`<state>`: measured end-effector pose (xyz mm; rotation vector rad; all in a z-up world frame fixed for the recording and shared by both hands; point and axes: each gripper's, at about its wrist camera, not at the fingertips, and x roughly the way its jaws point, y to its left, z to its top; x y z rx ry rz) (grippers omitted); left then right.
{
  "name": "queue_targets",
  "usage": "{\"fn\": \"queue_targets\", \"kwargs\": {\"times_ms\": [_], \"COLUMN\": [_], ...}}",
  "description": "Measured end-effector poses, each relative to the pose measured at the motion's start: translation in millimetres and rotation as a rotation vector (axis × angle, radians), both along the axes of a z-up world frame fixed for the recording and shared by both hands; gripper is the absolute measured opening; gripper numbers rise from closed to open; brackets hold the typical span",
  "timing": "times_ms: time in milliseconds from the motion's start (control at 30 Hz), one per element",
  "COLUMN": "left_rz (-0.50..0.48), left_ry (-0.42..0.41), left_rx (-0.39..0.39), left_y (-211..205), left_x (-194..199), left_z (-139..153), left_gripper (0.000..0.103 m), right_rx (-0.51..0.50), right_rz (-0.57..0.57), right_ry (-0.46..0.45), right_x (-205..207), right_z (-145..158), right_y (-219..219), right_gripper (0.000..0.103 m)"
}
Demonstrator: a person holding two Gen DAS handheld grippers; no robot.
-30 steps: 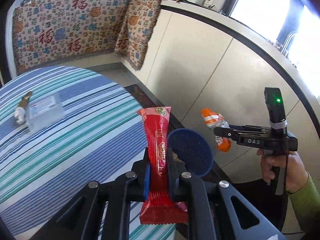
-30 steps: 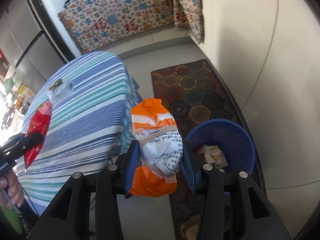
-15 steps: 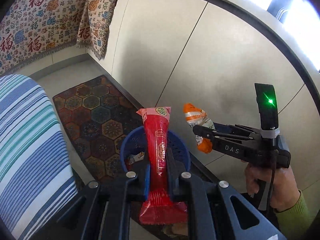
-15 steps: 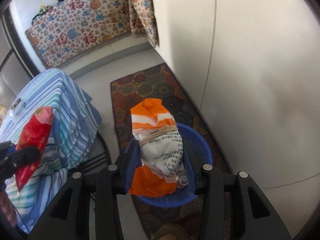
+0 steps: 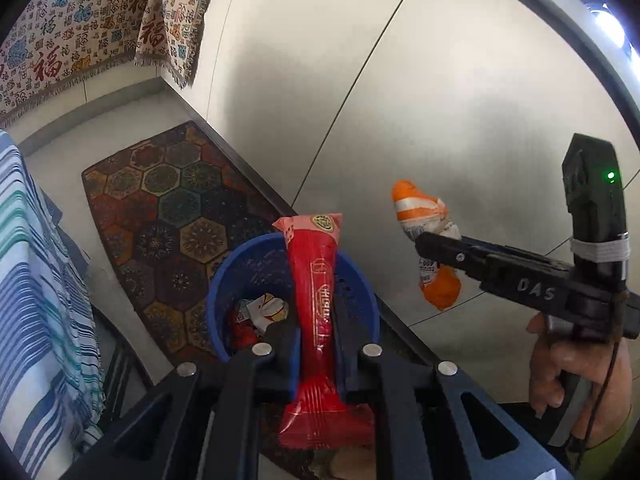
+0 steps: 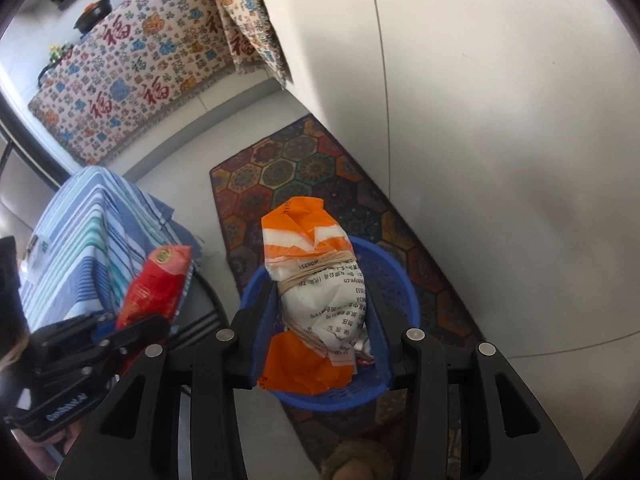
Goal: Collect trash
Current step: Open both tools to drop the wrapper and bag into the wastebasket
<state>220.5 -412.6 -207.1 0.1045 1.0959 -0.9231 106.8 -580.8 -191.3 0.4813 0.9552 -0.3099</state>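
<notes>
Over one blue bin (image 5: pixel 224 280), two tools each clench one wrapper (image 5: pixel 318 280).

Basket (image 5: pixel 224 280) mouth open between cabinet (image 5: pixel 440 100) and tablecloth (image 5: pixel 36 280).

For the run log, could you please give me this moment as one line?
left tongs: shut on red wrapper | right tongs: shut on orange-white packet | both over blue bin

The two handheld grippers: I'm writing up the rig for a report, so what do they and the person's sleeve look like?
Both are black. The left gripper has blue pads and silver bolt heads on its linkage. The right gripper, seen side-on, carries white "DAS" lettering, an upright black block with a green light, a white tape wrap and a thin dark cable hanging by the hand. The sleeve is yellow-green.
</notes>
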Motion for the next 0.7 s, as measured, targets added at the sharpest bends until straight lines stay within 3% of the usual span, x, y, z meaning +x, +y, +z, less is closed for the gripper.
{"fn": "queue_targets", "kwargs": {"times_ms": [200,233,300,400,467,700], "left_rz": [-0.005,-0.001,0.017,0.051,0.055,0.040], "left_ry": [0.006,0.014,0.032,0.015,0.009,-0.138], "left_rx": [0.027,0.031,0.039,0.028,0.021,0.020], "left_y": [-14.6,-18.1,-23.6,-19.8,-13.8,48.0], "left_x": [-1.1,0.4,3.8,6.3,5.6,-29.5], "left_z": [-19.1,-22.3,-26.9,-23.7,-17.4,40.2], "left_gripper": [0.016,0.021,0.049,0.051,0.051,0.054], "right_rx": [0.001,0.012,0.013,-0.021,-0.029,-0.087], "right_rz": [-0.026,-0.027,-0.035,-0.049,-0.063,-0.035], "right_ry": [-0.010,-0.017,-0.028,-0.031,-0.037,-0.038], "right_x": [0.8,1.6,0.7,1.0,1.6,13.4], "right_z": [0.2,0.1,1.0,4.8,6.2,12.6], "right_y": [-4.2,-3.3,-3.4,-2.6,-3.3,12.0], "right_gripper": [0.047,0.053,0.060,0.061,0.069,0.076]}}
